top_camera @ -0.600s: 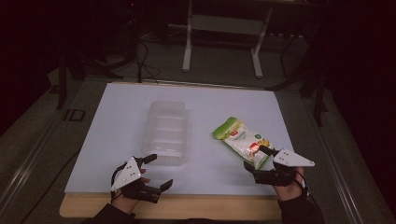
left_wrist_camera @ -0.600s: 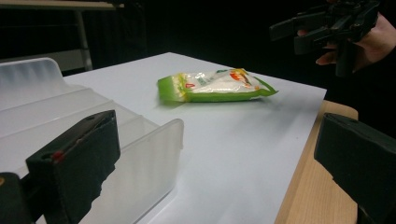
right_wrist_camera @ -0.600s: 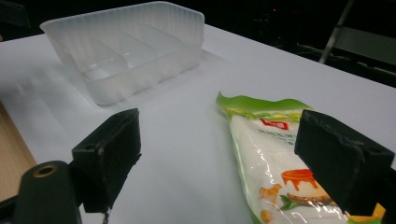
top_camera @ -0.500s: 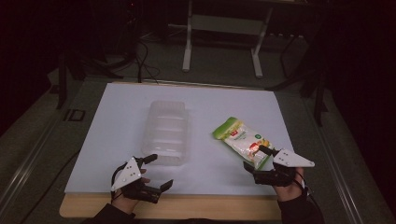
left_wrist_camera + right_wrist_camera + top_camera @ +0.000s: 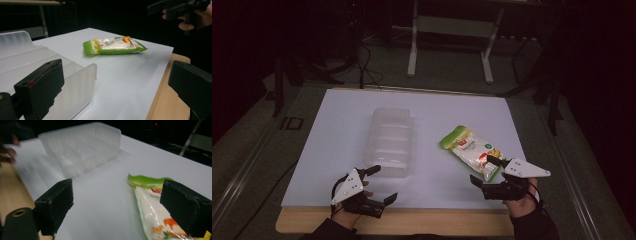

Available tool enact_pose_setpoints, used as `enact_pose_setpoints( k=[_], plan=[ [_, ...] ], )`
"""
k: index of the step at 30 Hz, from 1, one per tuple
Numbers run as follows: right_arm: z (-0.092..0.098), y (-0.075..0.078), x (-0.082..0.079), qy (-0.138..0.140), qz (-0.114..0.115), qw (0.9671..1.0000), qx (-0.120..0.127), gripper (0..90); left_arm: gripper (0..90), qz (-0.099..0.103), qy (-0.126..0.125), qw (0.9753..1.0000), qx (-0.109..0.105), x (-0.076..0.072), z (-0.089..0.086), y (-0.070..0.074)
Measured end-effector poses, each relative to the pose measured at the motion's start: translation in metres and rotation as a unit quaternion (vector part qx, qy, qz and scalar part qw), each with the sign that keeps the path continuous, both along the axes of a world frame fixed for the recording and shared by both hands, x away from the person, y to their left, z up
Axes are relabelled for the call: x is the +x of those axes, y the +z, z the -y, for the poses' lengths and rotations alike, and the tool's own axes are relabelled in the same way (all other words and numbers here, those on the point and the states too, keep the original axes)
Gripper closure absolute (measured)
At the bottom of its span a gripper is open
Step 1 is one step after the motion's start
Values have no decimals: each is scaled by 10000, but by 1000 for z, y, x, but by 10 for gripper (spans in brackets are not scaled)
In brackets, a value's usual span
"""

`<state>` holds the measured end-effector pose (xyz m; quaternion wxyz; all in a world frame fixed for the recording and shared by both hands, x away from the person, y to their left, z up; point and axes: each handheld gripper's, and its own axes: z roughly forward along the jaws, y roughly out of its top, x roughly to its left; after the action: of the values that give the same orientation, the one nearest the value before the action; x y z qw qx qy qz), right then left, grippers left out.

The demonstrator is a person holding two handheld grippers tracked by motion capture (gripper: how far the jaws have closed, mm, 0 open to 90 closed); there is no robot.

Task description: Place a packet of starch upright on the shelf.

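A clear plastic tray (image 5: 389, 142) with ribbed compartments lies empty at the middle of the white mat (image 5: 337, 125). To its right lies a green and white snack bag (image 5: 468, 149). My left gripper (image 5: 384, 183) is open near the mat's front edge, just in front of the tray's near end. In the left gripper view (image 5: 115, 92) the tray's wall (image 5: 75, 85) stands beside the left jaw and the bag (image 5: 113, 45) lies farther off. My right gripper (image 5: 481, 169) is open at the bag's near end. In the right gripper view (image 5: 120, 207) the bag (image 5: 152, 202) lies by the right jaw, with the tray (image 5: 82, 147) beyond.
A wooden table edge (image 5: 437, 220) runs along the front of the mat. Metal stand legs (image 5: 452, 45) and cables sit on the dark floor behind the table. The right hand's gripper (image 5: 180, 10) appears at the top right of the left gripper view.
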<state>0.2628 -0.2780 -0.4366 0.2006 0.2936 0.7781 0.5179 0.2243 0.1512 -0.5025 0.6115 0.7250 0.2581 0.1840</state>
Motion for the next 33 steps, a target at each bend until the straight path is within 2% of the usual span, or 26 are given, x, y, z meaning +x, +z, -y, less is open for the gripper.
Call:
enact_pose_setpoints(
  k=[6,8,9,14,18,21,24,28,33],
  plan=[
    [1,18,1,-11,200,9998,11,100,7,-23,7,10000,6,1,0,0],
    [2,24,2,6,222,9996,176,100,7,-26,-2,10000,5,1,0,0],
    [2,28,4,-46,323,9994,102,100,7,-33,-5,10000,2,1,0,0],
    [3,35,12,60,332,9994,10,100,7,-50,-12,10000,-6,1,0,-1],
    [2,41,21,3,343,9994,-68,100,7,-54,-17,10000,-8,1,0,-1],
    [3,45,32,-97,291,9995,37,101,7,-54,-28,10000,6,1,0,-1],
    [4,45,35,-130,334,9994,22,101,7,-53,-28,10000,10,1,0,-1],
    [5,47,47,-193,294,9994,51,101,7,-53,-32,10000,9,1,0,0],
    [6,48,62,-162,289,9994,-32,102,7,-61,-37,10000,19,1,0,-1]
  ],
)
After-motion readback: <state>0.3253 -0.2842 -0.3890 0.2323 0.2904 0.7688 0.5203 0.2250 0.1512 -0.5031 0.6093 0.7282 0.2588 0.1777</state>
